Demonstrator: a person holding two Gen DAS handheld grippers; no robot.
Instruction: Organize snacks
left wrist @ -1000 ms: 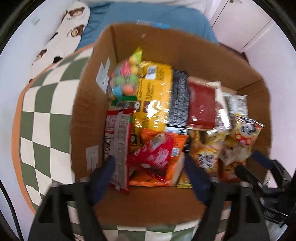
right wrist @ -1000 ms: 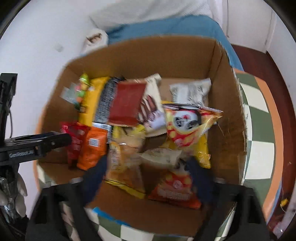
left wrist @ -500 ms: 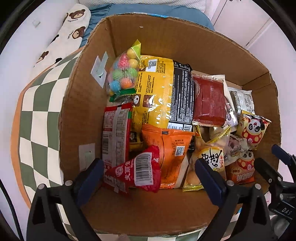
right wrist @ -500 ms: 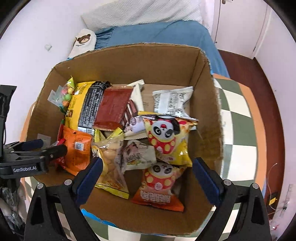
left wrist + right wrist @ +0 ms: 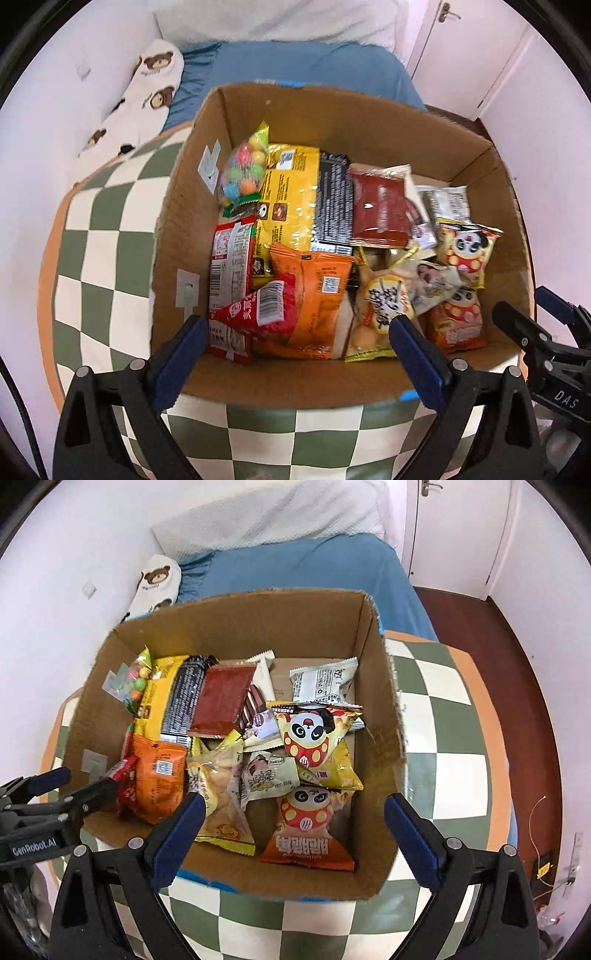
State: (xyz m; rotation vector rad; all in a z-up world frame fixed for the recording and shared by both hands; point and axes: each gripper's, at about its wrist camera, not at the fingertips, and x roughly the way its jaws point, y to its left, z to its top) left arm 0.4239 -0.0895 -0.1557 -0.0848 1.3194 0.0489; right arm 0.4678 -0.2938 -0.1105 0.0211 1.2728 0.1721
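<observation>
White plaster walls (image 5: 55, 572); blue-sheeted bed (image 5: 314, 568) against far wall — bear-print white pillow (image 5: 147, 88) at left; dark red-brown wooden floor (image 5: 517, 657); white panelled door (image 5: 469, 48); green-and-cream checked tablecloth (image 5: 439, 738), orange-edged.

The red packet (image 5: 229, 280) is partly covered by the orange bag (image 5: 317, 295); print on the grey sachet (image 5: 325, 681) cannot be read.
</observation>
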